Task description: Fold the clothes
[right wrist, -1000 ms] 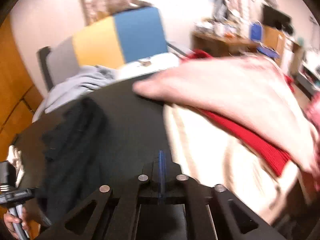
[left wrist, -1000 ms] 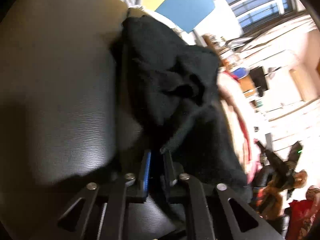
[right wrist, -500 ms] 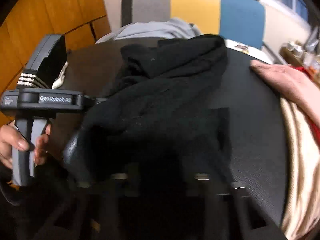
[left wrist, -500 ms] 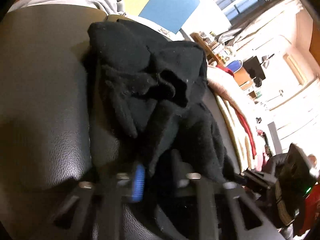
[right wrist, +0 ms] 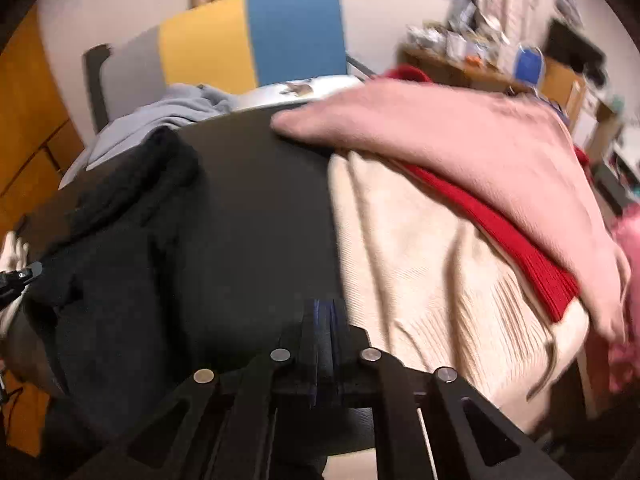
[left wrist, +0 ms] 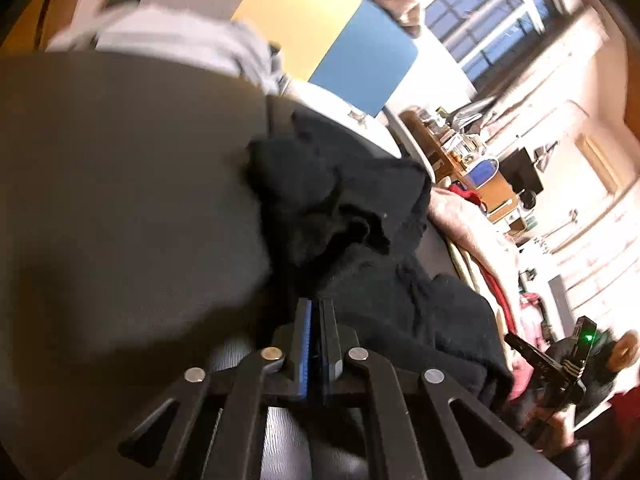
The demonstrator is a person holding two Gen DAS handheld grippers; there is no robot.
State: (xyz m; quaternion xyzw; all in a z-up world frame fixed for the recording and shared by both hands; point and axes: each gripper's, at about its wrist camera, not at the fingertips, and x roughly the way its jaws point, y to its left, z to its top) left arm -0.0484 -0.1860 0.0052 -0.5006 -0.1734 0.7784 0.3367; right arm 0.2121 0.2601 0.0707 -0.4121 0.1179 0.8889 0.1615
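A crumpled black garment (left wrist: 360,216) lies on the dark leather tabletop (right wrist: 260,208), left of a stack of cream (right wrist: 420,272), red (right wrist: 500,228) and pink (right wrist: 460,140) knitwear. Both the left gripper (left wrist: 315,308) and right gripper (right wrist: 324,312) are pressed together, empty. A grey garment (right wrist: 172,108) lies at the far edge.
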